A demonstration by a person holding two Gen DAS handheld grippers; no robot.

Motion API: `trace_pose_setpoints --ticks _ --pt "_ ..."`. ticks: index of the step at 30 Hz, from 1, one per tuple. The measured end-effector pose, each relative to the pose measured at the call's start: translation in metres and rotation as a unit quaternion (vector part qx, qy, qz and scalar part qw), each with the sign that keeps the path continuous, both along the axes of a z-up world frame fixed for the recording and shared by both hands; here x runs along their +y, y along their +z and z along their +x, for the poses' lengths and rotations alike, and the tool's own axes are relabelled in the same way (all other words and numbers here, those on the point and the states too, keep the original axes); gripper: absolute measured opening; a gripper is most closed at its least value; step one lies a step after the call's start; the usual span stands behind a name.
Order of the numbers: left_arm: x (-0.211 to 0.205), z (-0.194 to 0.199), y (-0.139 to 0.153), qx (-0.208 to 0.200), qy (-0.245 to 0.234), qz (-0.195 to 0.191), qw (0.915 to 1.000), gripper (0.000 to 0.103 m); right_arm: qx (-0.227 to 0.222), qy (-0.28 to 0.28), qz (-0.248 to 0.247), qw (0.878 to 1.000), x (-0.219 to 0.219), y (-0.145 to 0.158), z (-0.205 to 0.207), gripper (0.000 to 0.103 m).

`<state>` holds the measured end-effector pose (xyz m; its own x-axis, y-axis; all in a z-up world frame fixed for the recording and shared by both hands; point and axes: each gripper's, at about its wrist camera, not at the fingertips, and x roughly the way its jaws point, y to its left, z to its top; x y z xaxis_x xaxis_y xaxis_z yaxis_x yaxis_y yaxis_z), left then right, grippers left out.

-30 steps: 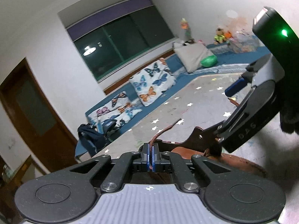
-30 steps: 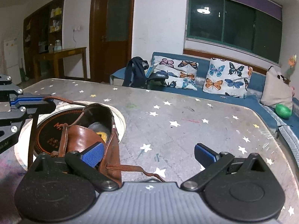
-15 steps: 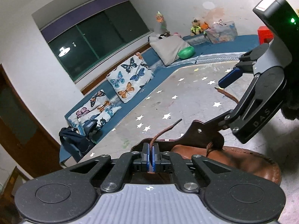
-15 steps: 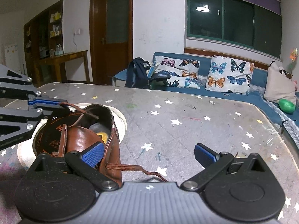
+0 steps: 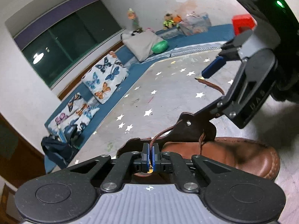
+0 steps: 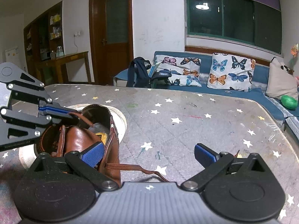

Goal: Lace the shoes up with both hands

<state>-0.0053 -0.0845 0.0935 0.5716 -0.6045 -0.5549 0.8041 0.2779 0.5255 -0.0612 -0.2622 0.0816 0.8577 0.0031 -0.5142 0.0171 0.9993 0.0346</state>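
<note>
Two grippers over the brown shoe on the star-print table: left gripper clamped tight on one brown lace above the shoe's opening, right gripper spread wide, empty, other lace end lying loose between its pads.

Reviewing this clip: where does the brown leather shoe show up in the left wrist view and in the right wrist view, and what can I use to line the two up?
Left wrist view: the brown leather shoe lies lower right, just beyond the shut left claw.
Right wrist view: the shoe sits lower left, behind the open right claw's left pad.
Shared landmark: the green ball on the blue bench.
</note>
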Motion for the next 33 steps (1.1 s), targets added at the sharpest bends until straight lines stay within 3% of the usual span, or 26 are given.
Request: trace_pose_setpoints --ticks 12,33 --pt "-0.010 0.007 -0.004 -0.016 -0.059 0.057 0.9965 0.004 0.002 -0.001 0.012 1.000 -0.003 -0.002 0.001 0.103" --pt "-0.013 0.005 -0.004 -0.036 -0.088 0.087 0.9917 0.003 0.002 -0.002 0.022 1.000 -0.007 -0.004 0.002 0.103"
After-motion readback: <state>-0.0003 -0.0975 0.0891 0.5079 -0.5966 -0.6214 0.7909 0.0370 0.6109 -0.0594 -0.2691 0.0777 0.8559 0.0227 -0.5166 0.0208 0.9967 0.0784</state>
